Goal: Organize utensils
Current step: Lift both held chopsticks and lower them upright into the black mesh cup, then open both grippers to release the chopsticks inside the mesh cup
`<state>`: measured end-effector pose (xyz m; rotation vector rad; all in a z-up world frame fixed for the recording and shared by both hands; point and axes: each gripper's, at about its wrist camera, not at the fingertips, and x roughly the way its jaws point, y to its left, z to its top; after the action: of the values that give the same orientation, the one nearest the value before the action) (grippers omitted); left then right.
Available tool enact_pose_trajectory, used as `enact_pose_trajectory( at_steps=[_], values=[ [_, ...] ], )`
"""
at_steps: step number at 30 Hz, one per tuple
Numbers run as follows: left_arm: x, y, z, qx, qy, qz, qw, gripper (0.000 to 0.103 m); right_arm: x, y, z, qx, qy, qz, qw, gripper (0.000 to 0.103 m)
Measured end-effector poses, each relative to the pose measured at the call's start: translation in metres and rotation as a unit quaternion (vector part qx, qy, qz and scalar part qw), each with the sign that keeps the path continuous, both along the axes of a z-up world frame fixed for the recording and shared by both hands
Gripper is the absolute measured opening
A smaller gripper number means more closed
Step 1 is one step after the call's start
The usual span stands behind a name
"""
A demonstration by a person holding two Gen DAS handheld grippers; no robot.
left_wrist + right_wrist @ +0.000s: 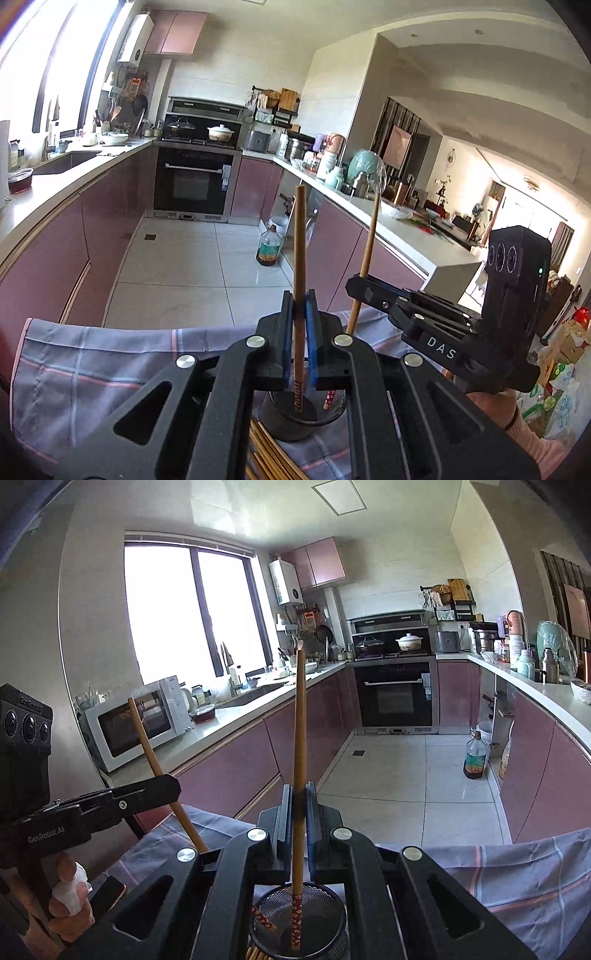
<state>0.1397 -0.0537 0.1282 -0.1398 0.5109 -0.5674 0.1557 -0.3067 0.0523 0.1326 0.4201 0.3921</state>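
My left gripper (299, 306) is shut on a wooden chopstick (300, 251) held upright, its patterned tip inside a black mesh holder (295, 417). My right gripper (298, 801) is shut on a second chopstick (298, 757), also upright with its red patterned tip in the mesh holder (299, 919). The right gripper shows in the left wrist view (360, 286), and the left gripper in the right wrist view (166, 784), each clamped on its stick. Several loose chopsticks (269, 454) lie beside the holder on a grey checked cloth (92, 369).
The cloth covers the table, whose far edge drops to a tiled kitchen floor (184, 266). Pink cabinets and counters run along both sides. An oil bottle (269, 247) stands on the floor. A microwave (136, 720) sits on the left counter.
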Motion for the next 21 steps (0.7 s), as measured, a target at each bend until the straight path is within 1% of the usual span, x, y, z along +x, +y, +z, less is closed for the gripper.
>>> enact_pose_trajectory(
  at_steps=[2, 4, 5, 7, 8, 12, 16, 18, 20, 21],
  values=[
    [0.009, -0.011, -0.012, 0.018, 0.02, -0.007, 0.9996, 0.007, 0.008, 0.005, -0.011, -0.011, 0.017, 0.001, 1.0, 0.005],
    [0.024, -0.017, -0.032, 0.03, 0.038, -0.015, 0.9987, 0.007, 0.014, 0.008, -0.021, -0.02, 0.033, 0.001, 0.999, 0.005],
    [0.026, -0.021, -0.036, 0.035, 0.048, -0.019, 0.998, 0.007, 0.019, 0.008, -0.028, -0.024, 0.044, 0.001, 0.999, 0.005],
    [0.037, -0.026, -0.049, 0.045, 0.059, -0.026, 0.9969, 0.007, 0.023, 0.011, -0.037, -0.031, 0.061, 0.001, 0.998, 0.005],
    [0.043, -0.026, -0.061, 0.05, 0.063, -0.029, 0.9963, 0.007, 0.027, 0.012, -0.039, -0.033, 0.067, 0.0, 0.997, 0.005],
    [0.061, -0.033, -0.076, 0.066, 0.075, -0.031, 0.9946, 0.007, 0.034, 0.016, -0.05, -0.044, 0.096, 0.001, 0.994, 0.005],
    [0.075, -0.033, -0.086, 0.072, 0.082, -0.022, 0.9938, 0.008, 0.038, 0.018, -0.051, -0.049, 0.107, -0.001, 0.993, 0.008],
    [0.081, -0.033, -0.088, 0.076, 0.082, -0.012, 0.9936, 0.01, 0.041, 0.02, -0.051, -0.048, 0.111, -0.004, 0.993, 0.009],
    [0.087, -0.032, -0.09, 0.073, 0.087, -0.008, 0.9935, 0.016, 0.042, 0.02, -0.052, -0.048, 0.113, -0.007, 0.992, 0.014],
    [0.089, -0.033, -0.091, 0.073, 0.087, -0.004, 0.9935, 0.021, 0.043, 0.019, -0.052, -0.047, 0.114, -0.009, 0.992, 0.018]
  ],
)
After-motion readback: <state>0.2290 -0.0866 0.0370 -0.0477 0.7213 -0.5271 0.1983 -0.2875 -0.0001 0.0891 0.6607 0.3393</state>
